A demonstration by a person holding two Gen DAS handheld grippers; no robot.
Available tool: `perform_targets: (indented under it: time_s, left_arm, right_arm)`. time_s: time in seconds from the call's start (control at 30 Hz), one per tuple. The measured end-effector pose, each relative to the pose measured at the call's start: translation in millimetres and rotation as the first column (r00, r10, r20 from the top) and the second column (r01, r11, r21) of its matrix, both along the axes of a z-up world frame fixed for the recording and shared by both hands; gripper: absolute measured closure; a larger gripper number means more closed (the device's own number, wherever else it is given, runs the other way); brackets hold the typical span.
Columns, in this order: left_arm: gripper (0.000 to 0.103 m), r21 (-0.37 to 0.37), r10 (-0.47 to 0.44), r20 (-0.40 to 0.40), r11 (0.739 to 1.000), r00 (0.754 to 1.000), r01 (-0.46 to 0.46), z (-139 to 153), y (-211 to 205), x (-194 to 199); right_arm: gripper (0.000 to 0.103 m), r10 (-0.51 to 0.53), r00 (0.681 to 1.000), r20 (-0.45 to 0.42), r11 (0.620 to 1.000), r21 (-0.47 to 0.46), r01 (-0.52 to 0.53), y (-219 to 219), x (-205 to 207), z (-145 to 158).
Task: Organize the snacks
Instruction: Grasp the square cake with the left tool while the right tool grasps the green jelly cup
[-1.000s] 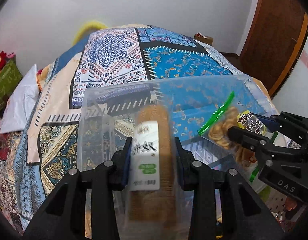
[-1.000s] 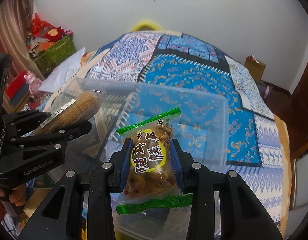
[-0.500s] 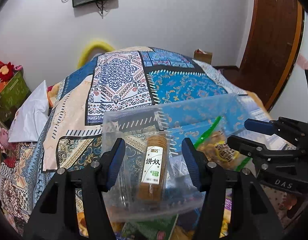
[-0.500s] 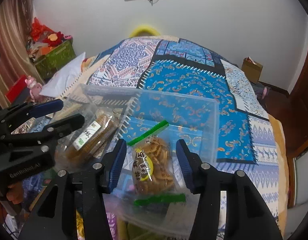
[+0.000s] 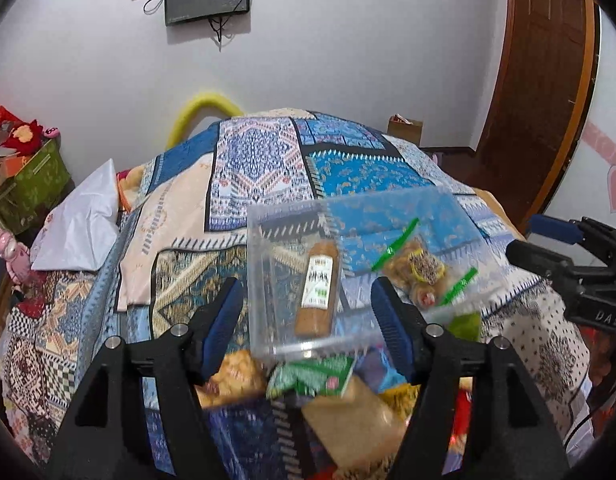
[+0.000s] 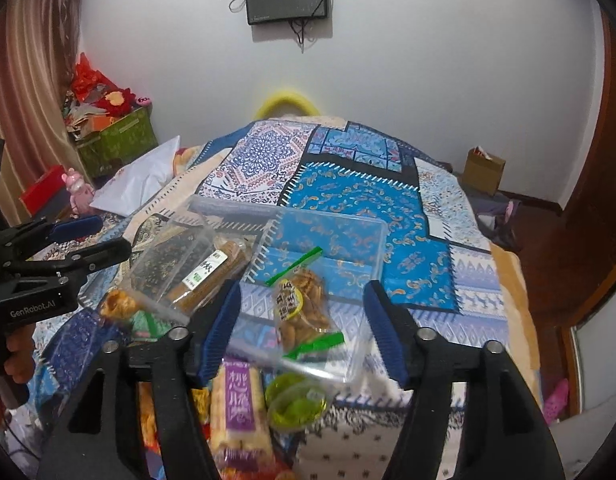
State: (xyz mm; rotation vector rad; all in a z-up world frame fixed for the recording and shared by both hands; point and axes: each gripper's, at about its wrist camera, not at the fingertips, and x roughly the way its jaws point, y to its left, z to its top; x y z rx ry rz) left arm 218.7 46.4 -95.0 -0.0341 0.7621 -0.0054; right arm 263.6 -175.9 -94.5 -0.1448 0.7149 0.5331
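- Left claw (image 5: pixel 306 312): spread wide, gripping nothing.
- Right claw (image 6: pixel 304 320): spread wide, gripping nothing.
- Biscuit roll (image 5: pixel 317 290) and green-sealed snack bag (image 6: pixel 302 306): lay inside clear container (image 6: pixel 363 344) on bed (image 6: pixel 347 184).

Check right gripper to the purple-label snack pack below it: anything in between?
Nothing visible. The right gripper, open, hangs above the clear bin; the purple-label pack lies nearer, uncovered, beside a green cup.

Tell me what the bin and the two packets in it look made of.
Bin: clear, glossy rigid plastic; the bedspread shows through its walls. Biscuit roll: thin transparent film, probably plastic, with a white printed label. Cookie bag: clear, shiny film with green sealed ends; cookies are visible inside.
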Motion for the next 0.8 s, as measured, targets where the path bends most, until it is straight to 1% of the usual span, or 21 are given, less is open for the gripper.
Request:
perform_targets:
  time_s: [0.17, 0.33, 0.43, 0.5, 0.57, 0.67, 0.8]
  left_arm:
    - [0.036, -0.021, -0.01, -0.049, 1.0, 0.999, 0.009, -17.4, -4.6, -13.6]
    - [0.036, -0.051, -0.024, -0.123, 0.999, 0.992, 0.017, -43.2, -12.1, -17.8]
    - [0.036, -0.078, -0.031, -0.172, 0.997, 0.985, 0.018, -59.1, -15.6, -17.0]
    - [0.036, -0.079, -0.037, -0.192, 0.997, 0.981, 0.022, -67.1, -18.3, -16.7]
    - [0.036, -0.073, -0.04, -0.2, 0.997, 0.979, 0.026, -72.9, -20.5, -16.9]
    - [0.036, -0.083, -0.044, -0.189, 0.996, 0.981, 0.029, -75.0, -19.4, -20.0]
    - [0.033, -0.103, -0.053, -0.195, 0.994, 0.979, 0.034, -75.9, -13.9, -23.4]
  right_arm:
    - [0.039, -0.006, 1.0, -0.023, 1.0, -0.011, 0.006, -6.3, -10.8, -12.3]
    - [0.039, -0.017, 0.996, -0.082, 0.999, -0.032, 0.014, -12.8, -13.7, -36.9]
    - [0.039, -0.022, 0.992, -0.122, 0.999, -0.029, 0.018, -19.3, -14.9, -51.0]
    - [0.039, -0.026, 0.989, -0.144, 0.999, -0.027, 0.022, -21.9, -15.2, -59.1]
    - [0.039, -0.03, 0.985, -0.167, 0.999, -0.028, 0.025, -23.3, -14.5, -68.3]
    - [0.039, -0.029, 0.981, -0.194, 0.999, -0.026, 0.024, -22.1, -10.9, -78.6]
    - [0.039, -0.016, 0.974, -0.226, 1.0, -0.022, 0.011, -17.5, -7.9, -87.7]
